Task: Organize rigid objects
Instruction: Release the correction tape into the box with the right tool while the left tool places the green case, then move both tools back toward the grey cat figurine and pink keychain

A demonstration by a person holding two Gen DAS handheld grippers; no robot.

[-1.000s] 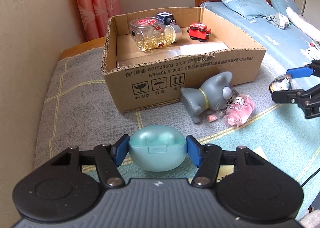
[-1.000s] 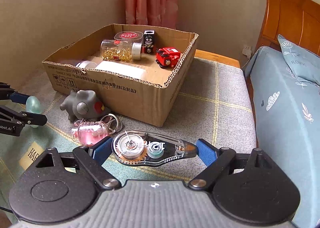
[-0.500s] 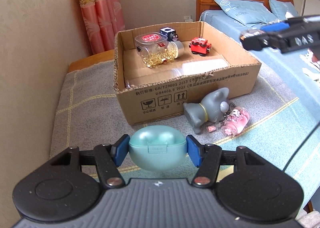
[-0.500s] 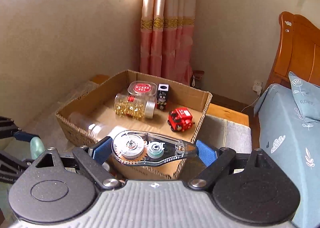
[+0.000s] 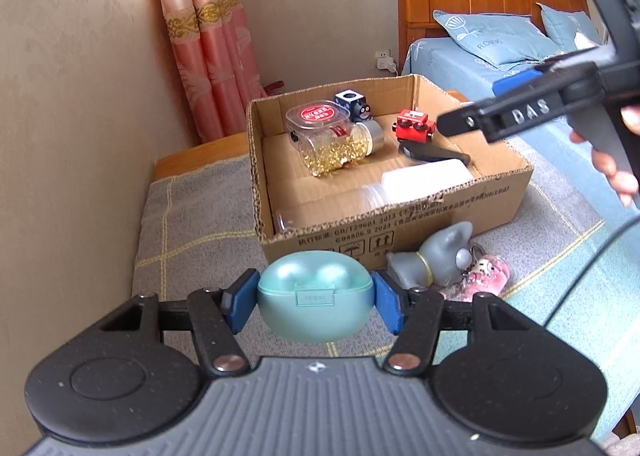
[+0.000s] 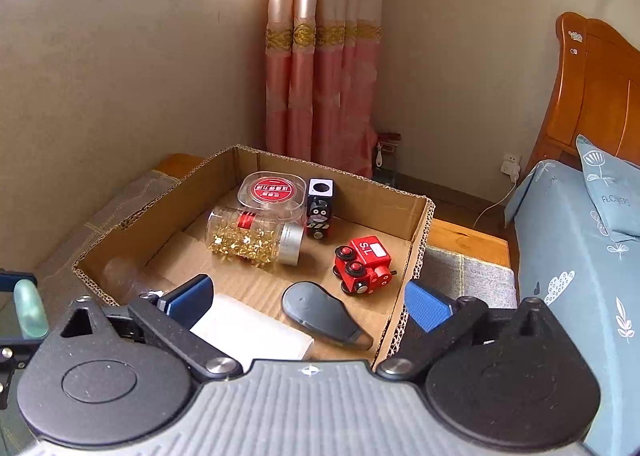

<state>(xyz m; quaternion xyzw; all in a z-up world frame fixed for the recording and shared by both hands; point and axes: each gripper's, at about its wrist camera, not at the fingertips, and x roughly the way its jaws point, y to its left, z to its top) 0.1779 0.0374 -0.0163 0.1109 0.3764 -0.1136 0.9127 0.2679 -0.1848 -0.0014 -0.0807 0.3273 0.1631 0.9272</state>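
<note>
My left gripper (image 5: 315, 302) is shut on a teal oval earbud case (image 5: 315, 298), held above the grey blanket in front of the cardboard box (image 5: 400, 215). Over the box's near right corner my right gripper (image 6: 308, 306) has its jaws opening wide with nothing between them. The correction tape dispenser (image 6: 324, 314) lies dark side up on the box floor (image 6: 256, 284) just below it, beside a red toy train (image 6: 362, 264). From the left wrist view the right gripper (image 5: 472, 111) hangs over the box, with the tape dispenser (image 5: 432, 151) under it.
The box also holds a jar of gold pins (image 6: 252, 236), a clear tub with a red lid (image 6: 272, 191), a black cube toy (image 6: 320, 211) and a white pack (image 6: 252, 330). A grey toy (image 5: 436, 256) and pink keychain (image 5: 480, 276) lie outside. Wall left, bed (image 6: 580, 256) right.
The right gripper rose, moved over the box and opened, and the tape dispenser dropped from it onto the box floor. The left gripper lifted a little, still gripping the earbud case.
</note>
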